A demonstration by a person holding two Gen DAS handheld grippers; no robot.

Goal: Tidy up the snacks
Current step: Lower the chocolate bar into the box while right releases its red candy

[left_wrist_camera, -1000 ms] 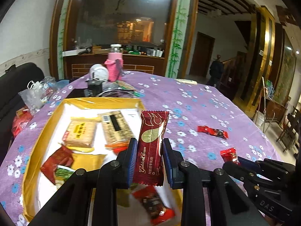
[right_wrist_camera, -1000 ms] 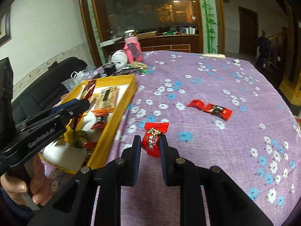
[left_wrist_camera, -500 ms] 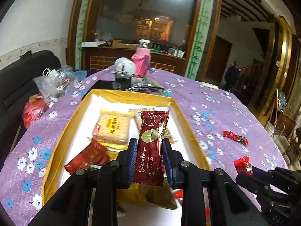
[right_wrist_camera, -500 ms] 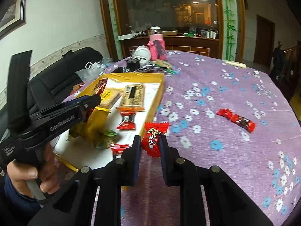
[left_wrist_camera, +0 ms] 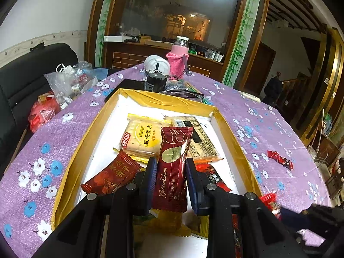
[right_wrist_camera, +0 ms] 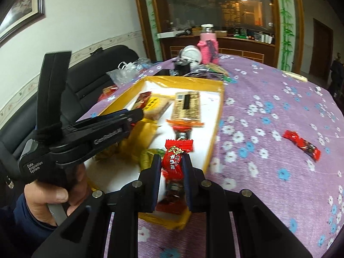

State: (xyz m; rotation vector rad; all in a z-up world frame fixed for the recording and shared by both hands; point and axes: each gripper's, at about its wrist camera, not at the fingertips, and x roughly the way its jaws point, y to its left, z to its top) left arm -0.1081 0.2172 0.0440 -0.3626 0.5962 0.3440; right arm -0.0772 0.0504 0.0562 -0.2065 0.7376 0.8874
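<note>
Holding a maroon wafer bar (left_wrist_camera: pixel 172 169) in left tongs (left_wrist_camera: pixel 171 182) and red candy (right_wrist_camera: pixel 175 158) in right tongs (right_wrist_camera: pixel 172 172) over the part-filled box (left_wrist_camera: pixel 90 133), you leave two candies (right_wrist_camera: pixel 301 143) on the bench (right_wrist_camera: pixel 268 111).

One gold box (left_wrist_camera: pixel 90 129); two grippers, one snack each; one candy (right_wrist_camera: pixel 301 143) on tablecloth.

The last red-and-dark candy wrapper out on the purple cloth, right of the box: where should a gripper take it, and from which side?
Grip the red-and-dark candy wrapper across its narrow width at the middle, coming straight down from above. It lies flat and elongated on the purple tablecloth, running diagonally, so turn the fingers square to its long axis. Its twisted ends look thin and likely to slip. Nothing lies close around it, so no side looks blocked.
</note>
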